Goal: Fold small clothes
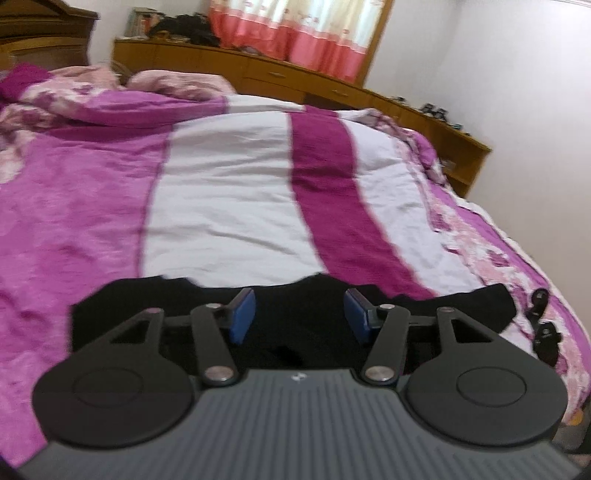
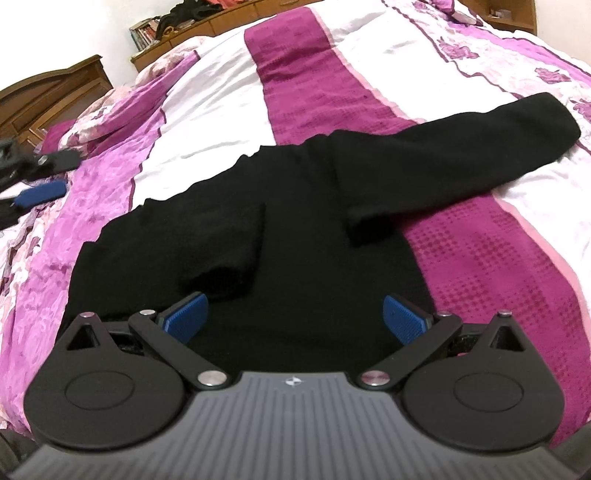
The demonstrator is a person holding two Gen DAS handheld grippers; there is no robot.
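The black sweater (image 2: 295, 229) lies flat on the bed (image 2: 207, 110), spread over the striped purple-and-white bedspread (image 1: 229, 177). In the right wrist view, one sleeve (image 2: 461, 144) extends outward to the right across the bedspread, its cuff end resting near the floral border; the other sleeve (image 2: 207, 243) is folded inward across the body of the garment. The right tool (image 2: 295, 321) is positioned over the near edge of the sweater with its blue pads (image 2: 186, 321) spread wide apart and nothing between them. The left tool (image 1: 299, 317) is likewise over the sweater's near edge, pads apart and empty; whether either tool touches the fabric cannot be determined. In the right wrist view, the left tool appears at the far left edge, well apart from the garment. A wooden cabinet (image 1: 258, 70) runs along the wall beyond the bed, below a pink curtain (image 1: 295, 29).
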